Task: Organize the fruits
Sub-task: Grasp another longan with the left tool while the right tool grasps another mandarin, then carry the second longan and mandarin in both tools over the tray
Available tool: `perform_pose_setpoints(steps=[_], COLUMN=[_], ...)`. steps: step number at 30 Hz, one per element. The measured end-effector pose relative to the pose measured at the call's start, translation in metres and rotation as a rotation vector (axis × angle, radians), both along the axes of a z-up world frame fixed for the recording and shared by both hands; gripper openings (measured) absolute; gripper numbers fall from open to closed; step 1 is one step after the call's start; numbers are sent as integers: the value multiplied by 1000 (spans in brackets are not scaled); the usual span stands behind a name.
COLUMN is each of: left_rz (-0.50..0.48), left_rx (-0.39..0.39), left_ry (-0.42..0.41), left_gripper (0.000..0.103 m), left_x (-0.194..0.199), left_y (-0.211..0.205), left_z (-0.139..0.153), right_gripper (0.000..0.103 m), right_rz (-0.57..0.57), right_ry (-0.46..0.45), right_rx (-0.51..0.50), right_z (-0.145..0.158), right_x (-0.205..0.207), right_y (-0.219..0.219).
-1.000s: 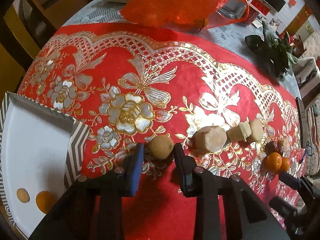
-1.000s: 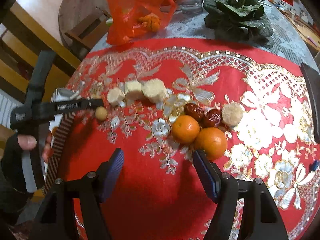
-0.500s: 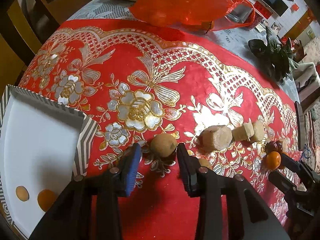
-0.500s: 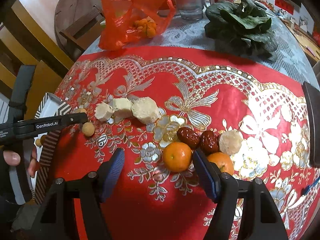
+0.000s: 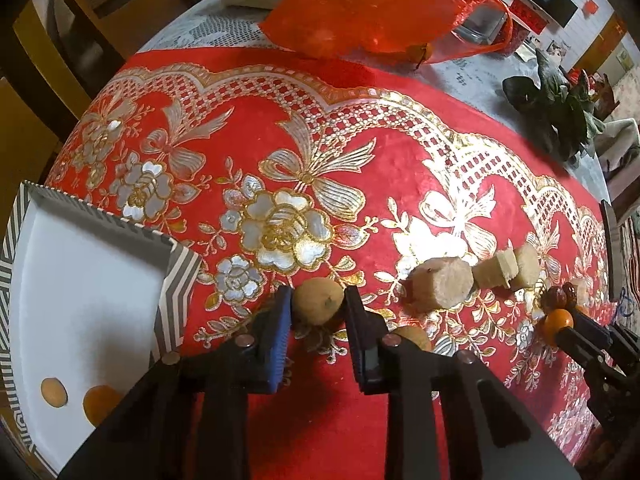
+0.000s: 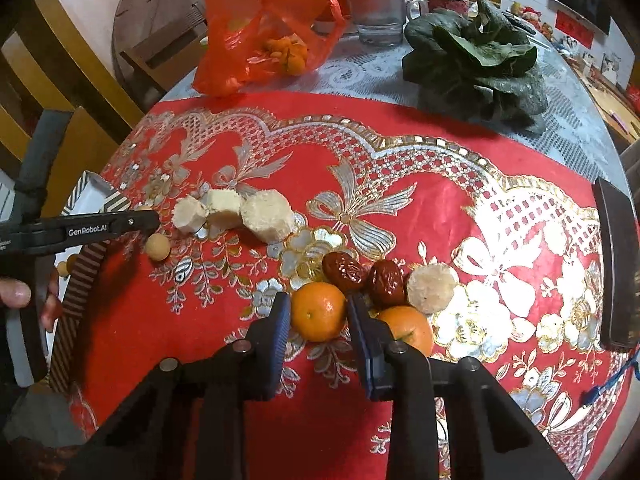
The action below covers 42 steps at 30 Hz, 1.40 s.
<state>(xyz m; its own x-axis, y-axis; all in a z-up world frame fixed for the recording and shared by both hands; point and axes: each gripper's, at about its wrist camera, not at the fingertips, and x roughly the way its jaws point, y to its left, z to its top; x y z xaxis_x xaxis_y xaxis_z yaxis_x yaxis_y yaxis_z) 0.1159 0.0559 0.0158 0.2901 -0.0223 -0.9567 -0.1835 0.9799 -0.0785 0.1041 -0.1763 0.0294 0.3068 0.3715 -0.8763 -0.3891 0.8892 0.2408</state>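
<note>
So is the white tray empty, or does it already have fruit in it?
Not empty. The white tray holds two pieces near its front corner: a small tan fruit and an orange.

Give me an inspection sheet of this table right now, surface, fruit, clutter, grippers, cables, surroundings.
Surface: red and gold cloth over a lace tablecloth.
Job's things: white tray holds two small fruits; on the cloth lie a brown fruit, tangerine, second tangerine, two red dates, pale peeled pieces.
Clutter: orange plastic bag, leafy greens, glass jar, dark flat object.
Grippers: left gripper shut on the brown fruit; right gripper jaws closing, pads against the tangerine.
Cables: thin blue cord at cloth edge.
Surroundings: wooden chairs.
</note>
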Motion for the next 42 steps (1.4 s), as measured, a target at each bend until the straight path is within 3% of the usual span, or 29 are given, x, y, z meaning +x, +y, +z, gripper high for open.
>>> perform_pose_setpoints(steps=[5,8,11,13,14,17,26,42], left_rz=[-1,-1,-1,-5,-9,-11,8,-16], left_rx=[-4,2,6,13,17,11,-16,-11], left_ry=[5,7,3,-1,-3,-3,-52,-101], left_gripper=[25,25,25,25,25,25,25,25], left_x=[-4,-5,-6,-7,-7,-10,-24,-64], left_y=[4,3,0,-1,-2,-1,6,18], left_z=[1,1,0,0,0,1,30,65], right_gripper=[30,41,42,42,35,35,34,34], right_rz=[7,14,20,33,43,63,39,146], right_ry=[-16,-6,-25,-27,-22,-29,-43,-80], right_rx=[-6,-34,-45,-48,-59,-76,14,45], right_z=[3,-2,-3,-4,-5,-4,20,48], right_x=[-6,-6,-4,-2,-2,-6,-22,-50], right_y=[4,10,13,16,19,22,18,83])
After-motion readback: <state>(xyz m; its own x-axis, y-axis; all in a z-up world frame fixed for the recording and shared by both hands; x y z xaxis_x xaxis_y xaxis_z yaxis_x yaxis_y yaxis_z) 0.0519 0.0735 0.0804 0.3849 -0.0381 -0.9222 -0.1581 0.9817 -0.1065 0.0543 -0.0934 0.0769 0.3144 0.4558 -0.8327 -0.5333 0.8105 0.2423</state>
